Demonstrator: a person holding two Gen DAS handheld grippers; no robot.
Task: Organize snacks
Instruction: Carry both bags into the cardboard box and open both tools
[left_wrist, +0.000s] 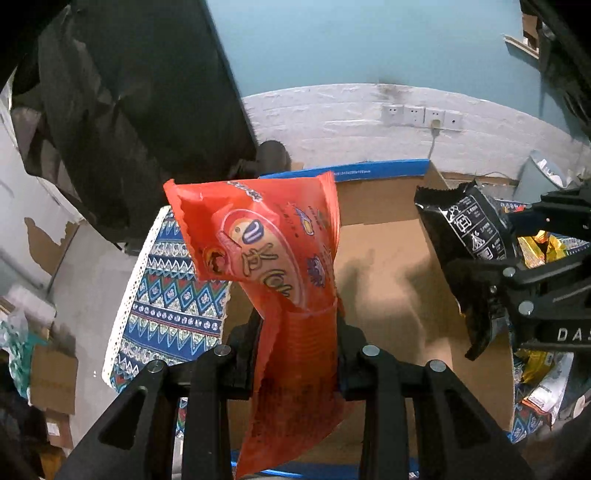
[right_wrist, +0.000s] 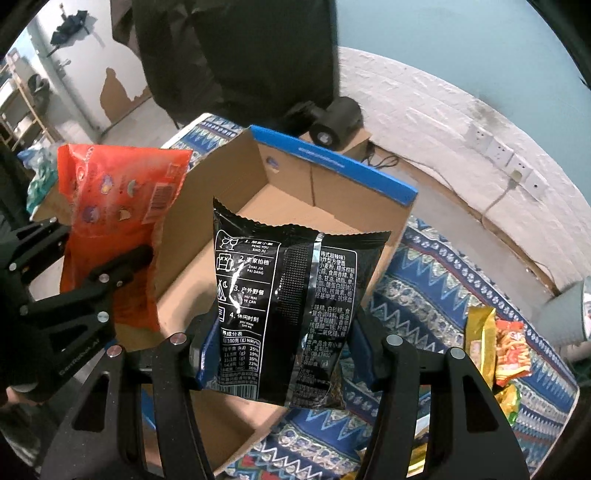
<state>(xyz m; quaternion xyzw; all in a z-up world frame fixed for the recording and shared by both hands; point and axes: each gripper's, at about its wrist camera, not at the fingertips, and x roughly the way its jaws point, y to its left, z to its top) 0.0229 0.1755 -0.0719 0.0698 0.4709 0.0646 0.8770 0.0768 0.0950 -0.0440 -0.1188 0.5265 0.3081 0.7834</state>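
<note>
The left gripper (left_wrist: 299, 332) has its jaws closed on the lower part of an orange snack bag (left_wrist: 273, 266), which stands up from them and flops to the left at its top; the right gripper (right_wrist: 280, 332) has its jaws pressed on the sides of a black snack bag (right_wrist: 284, 310) held upright with its printed back toward the camera. Both bags hang over an open cardboard box (right_wrist: 295, 210) with a blue top rim, the orange one at its left wall and the black one over its near right part. The box floor is bare brown card with open room between the walls, and the far wall stands higher than the near edge. The box sits on a table covered by a blue patterned cloth (right_wrist: 443, 295), whose white lace border shows at the left in the left wrist view. To the right of the box, more snack packets (right_wrist: 495, 350) in yellow and red lie on the cloth, well apart from the jaws. A black cylindrical device (right_wrist: 332, 122) sits beyond the far corner of the box, before a white brick wall with sockets (left_wrist: 421, 116). A dark garment hangs at the far left.
</note>
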